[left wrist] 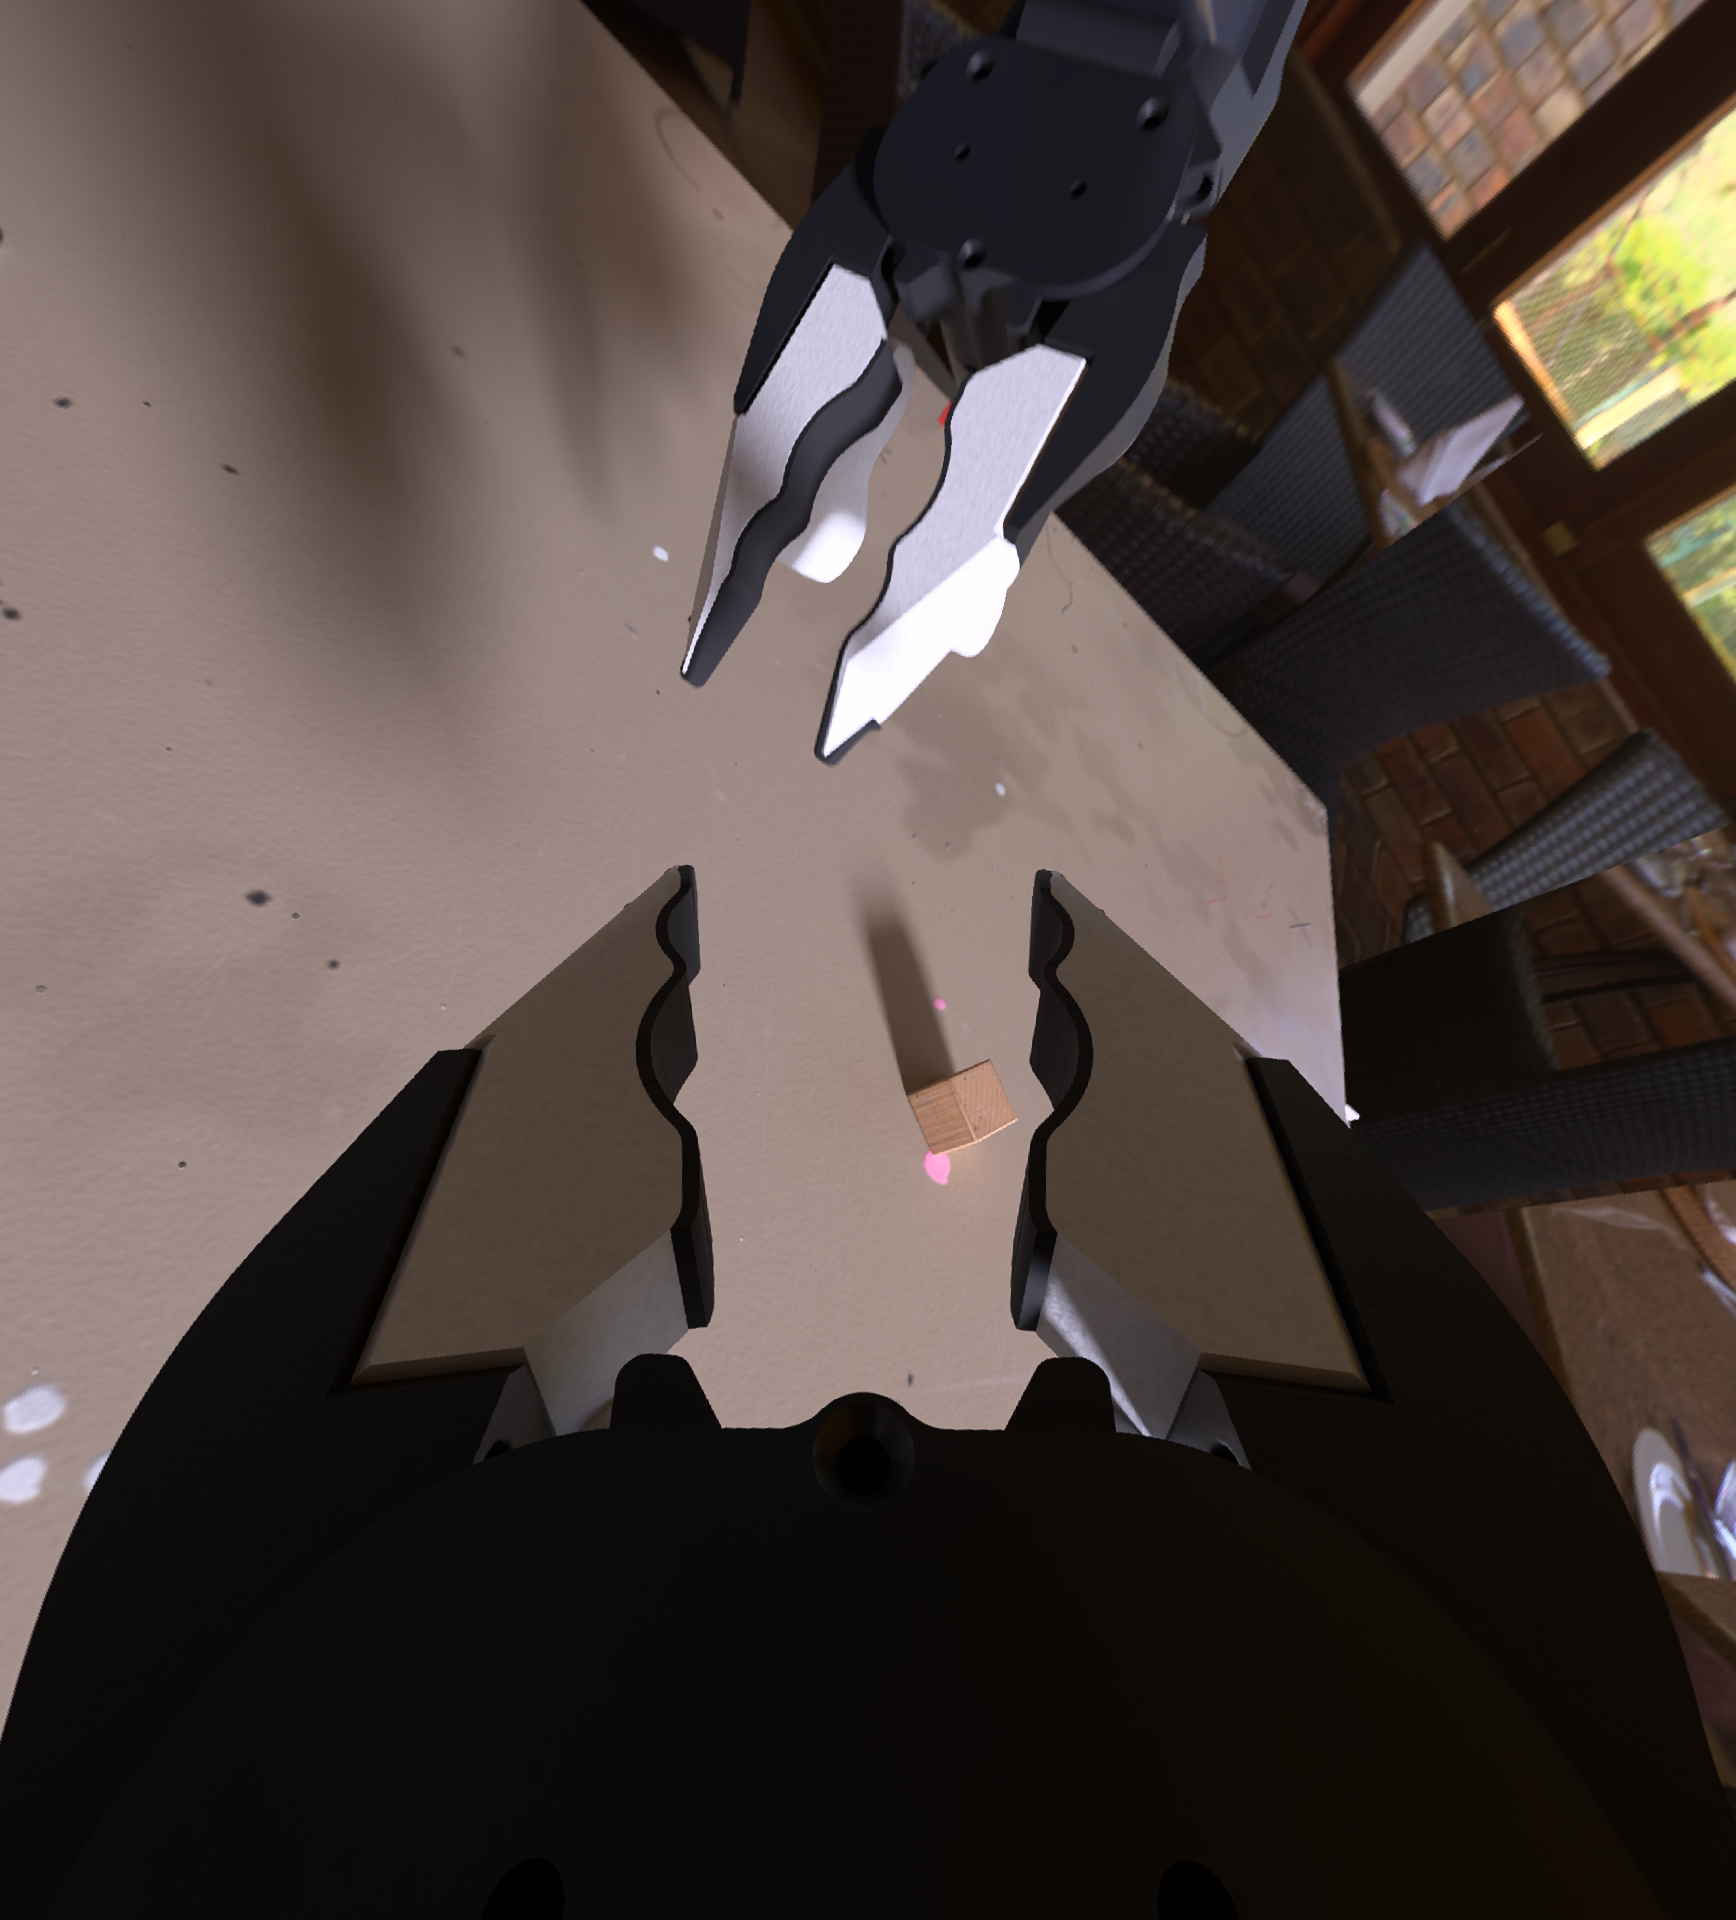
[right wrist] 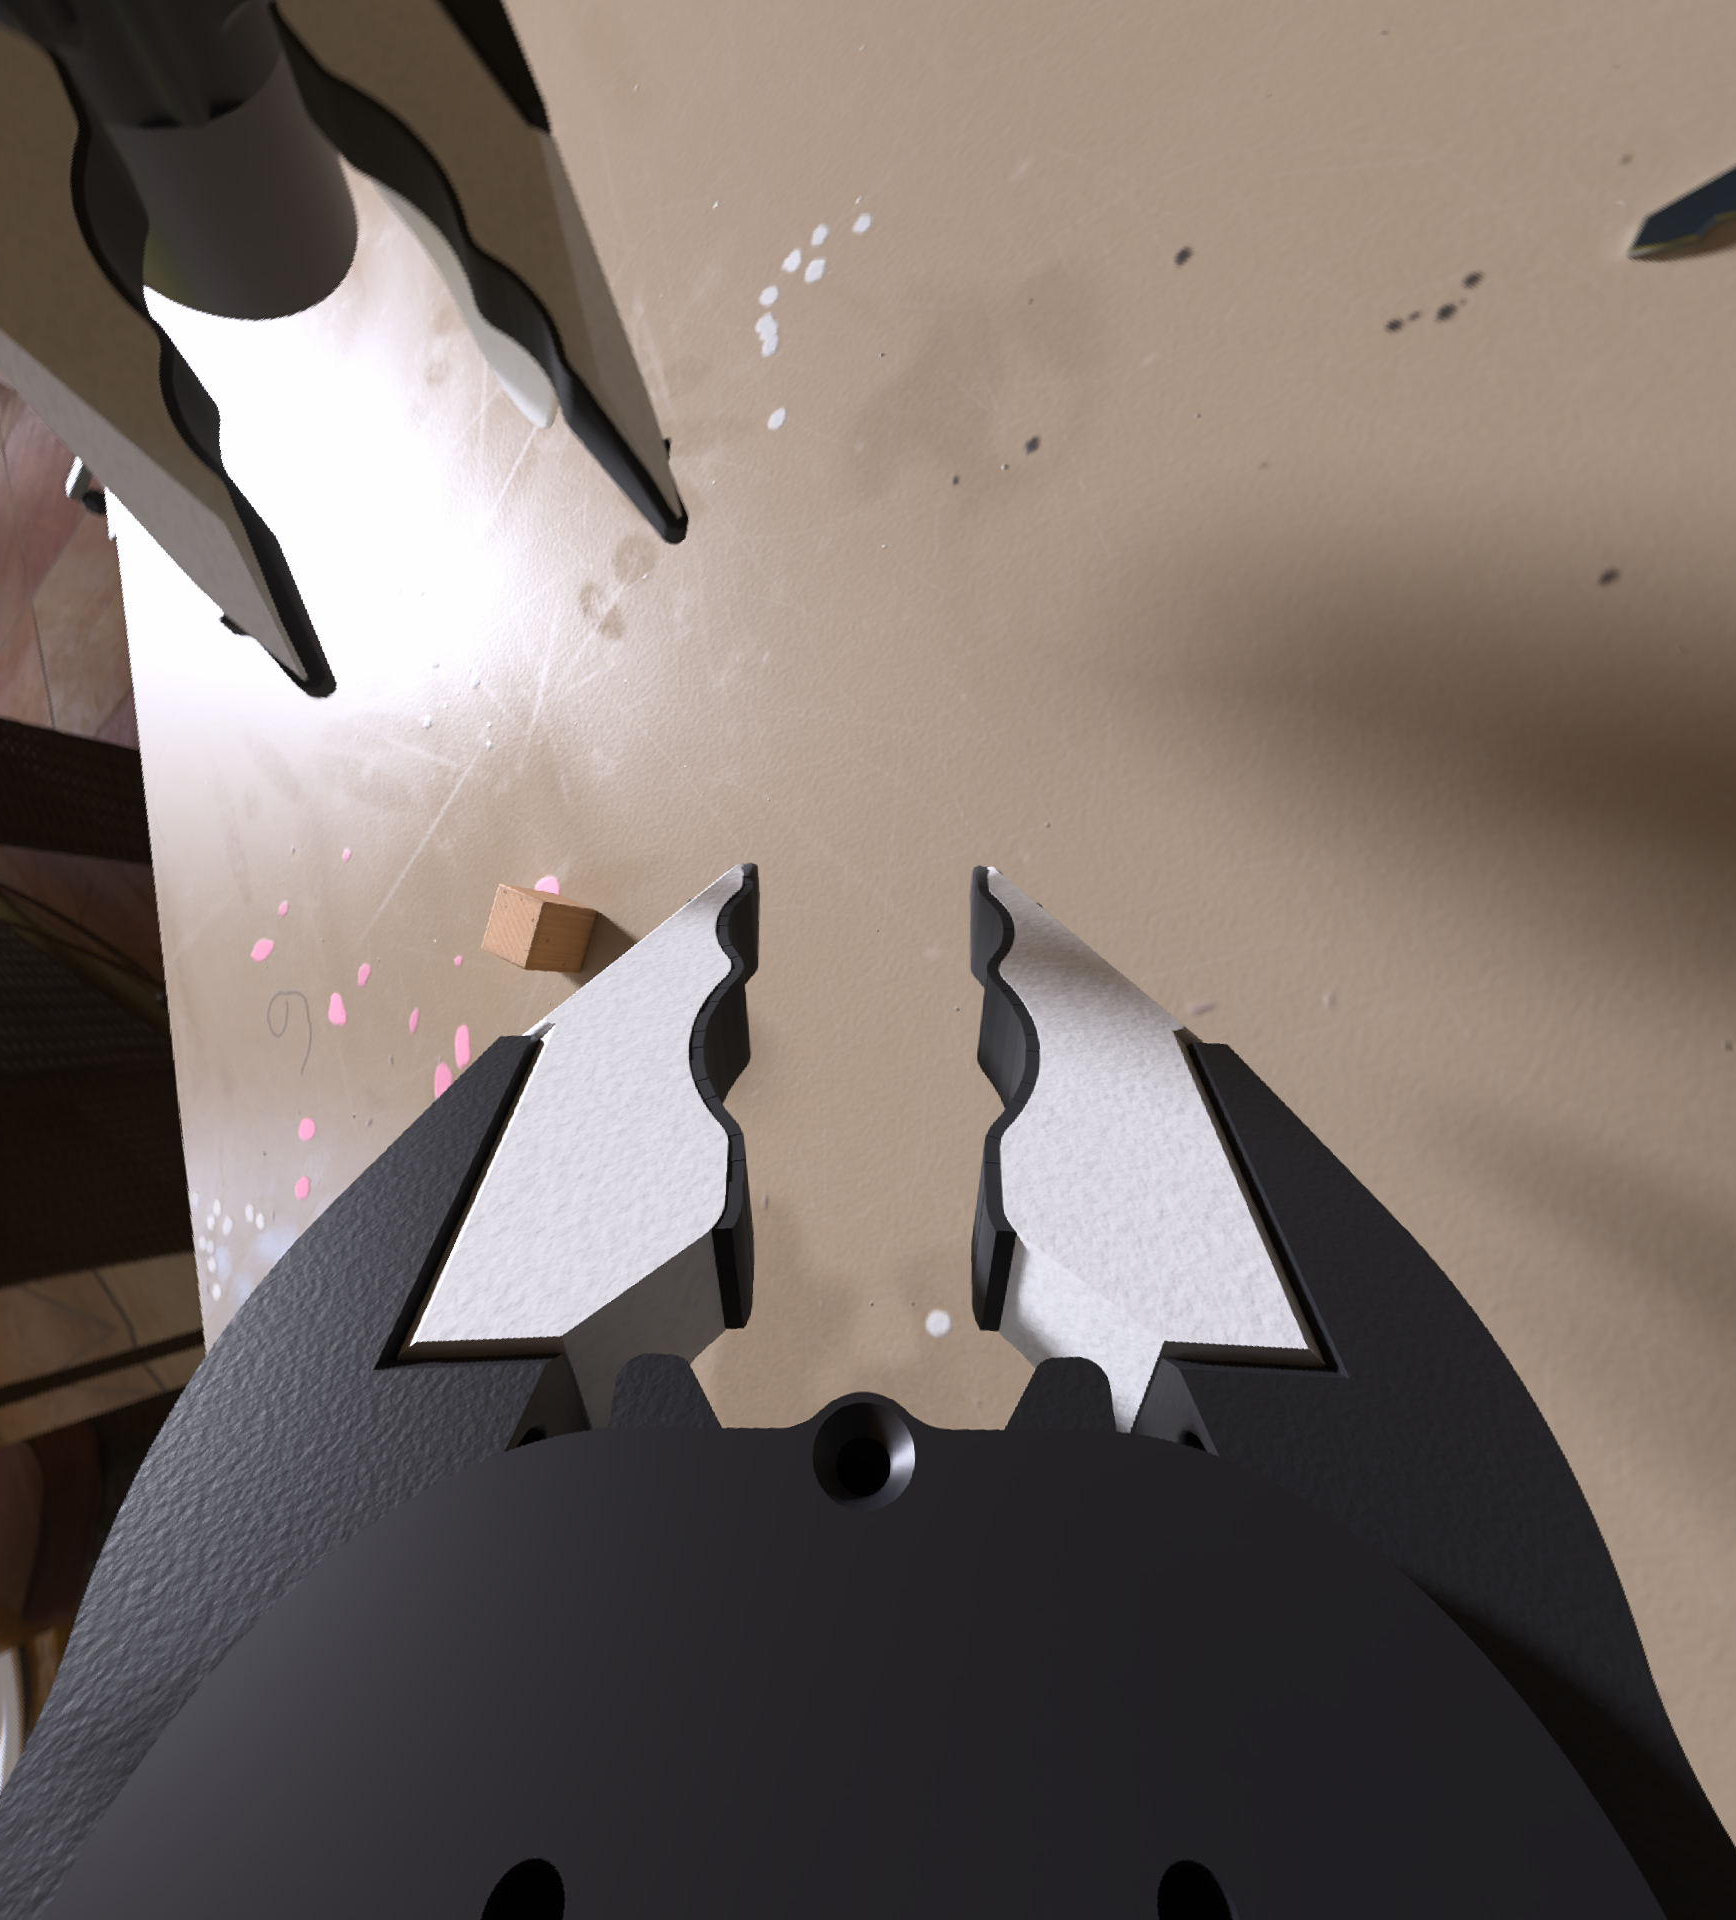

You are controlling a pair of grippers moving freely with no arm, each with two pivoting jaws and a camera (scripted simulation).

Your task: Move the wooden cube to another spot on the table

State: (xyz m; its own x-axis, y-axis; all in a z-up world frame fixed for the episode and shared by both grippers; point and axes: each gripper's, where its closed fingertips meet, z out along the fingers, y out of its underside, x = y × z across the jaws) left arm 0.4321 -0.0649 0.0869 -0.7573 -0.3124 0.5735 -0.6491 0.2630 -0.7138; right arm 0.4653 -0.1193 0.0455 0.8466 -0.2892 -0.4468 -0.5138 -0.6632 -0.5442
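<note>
A small wooden cube [left wrist: 963, 1103] lies on the beige table [left wrist: 324, 727], near its right edge. My left gripper [left wrist: 864, 883] is open and empty above the table; the cube shows between its fingers, closer to the right one and well below them. My right gripper [left wrist: 755, 717] is open and empty, hanging opposite, farther along the table. In the right wrist view the cube [right wrist: 539, 926] lies just left of the right gripper's [right wrist: 864, 878] left fingertip, outside its jaws. The left gripper [right wrist: 495, 608] shows there at the top left.
The table's edge [left wrist: 1300, 790] runs close beside the cube; dark wicker chairs [left wrist: 1466, 644] stand beyond it. Paint specks mark the table top. A dark thin object [right wrist: 1726, 208] lies far off on the table. Open table surface [right wrist: 1259, 520] spreads away from the edge.
</note>
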